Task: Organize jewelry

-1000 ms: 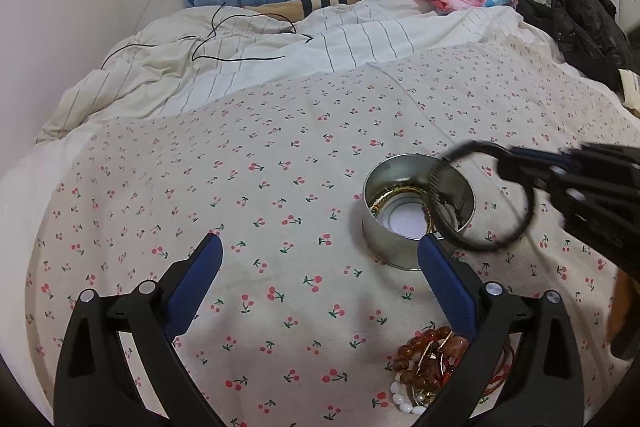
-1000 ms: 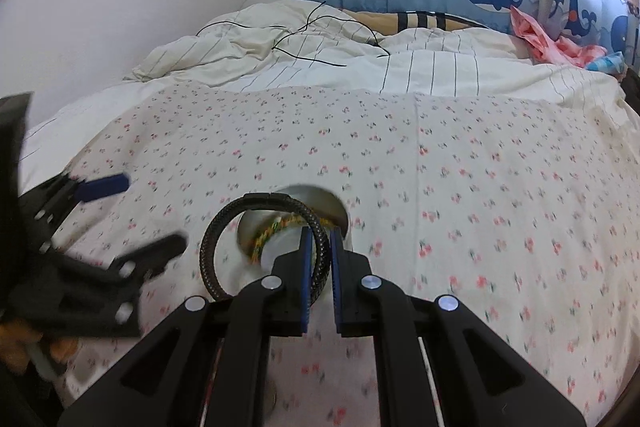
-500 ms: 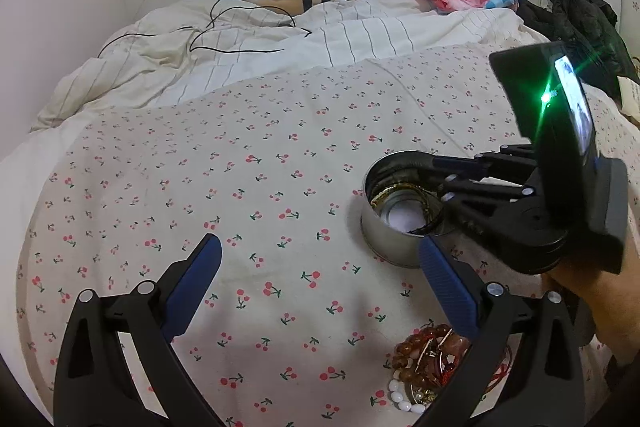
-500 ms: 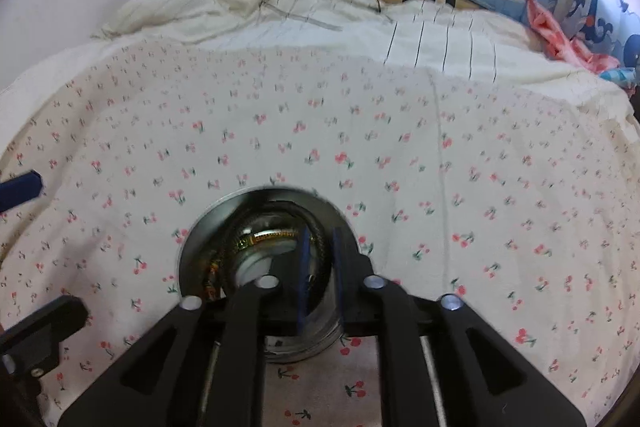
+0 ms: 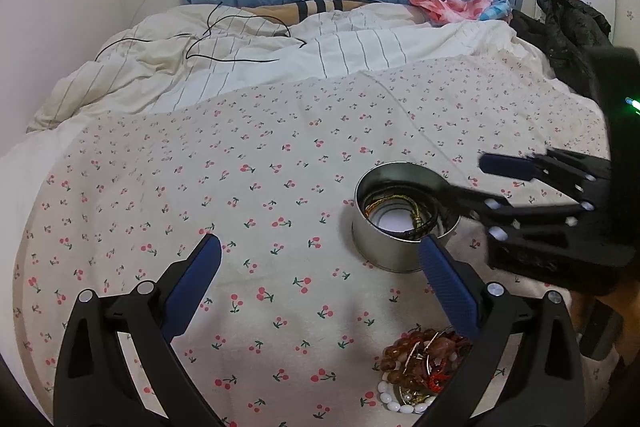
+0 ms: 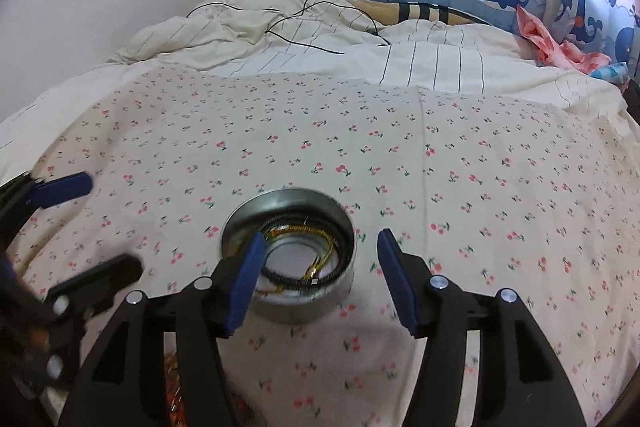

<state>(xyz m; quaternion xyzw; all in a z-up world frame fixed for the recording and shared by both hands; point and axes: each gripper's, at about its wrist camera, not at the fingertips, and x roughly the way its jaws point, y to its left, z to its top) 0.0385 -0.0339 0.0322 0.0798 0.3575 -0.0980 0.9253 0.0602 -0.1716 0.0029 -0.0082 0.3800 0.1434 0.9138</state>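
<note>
Right tool (image 6: 320, 259) over tin (image 6: 344, 291), jaws opening, nothing pinched. Black bracelet (image 6: 340, 265) lies inside tin on bed. Left tool (image 5: 320, 255) spread, empty; bead pile (image 5: 424, 359) beside it.

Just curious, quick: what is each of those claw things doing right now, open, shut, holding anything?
Left gripper: open, holding nothing.
Right gripper: jaws opening above the tin, nothing between them; the black bracelet lies inside.

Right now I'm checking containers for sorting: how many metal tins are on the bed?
1. The metal tin stands on the cherry-print sheet, bracelets coiled inside, beyond the bead pile. Others may be out of view.
</note>
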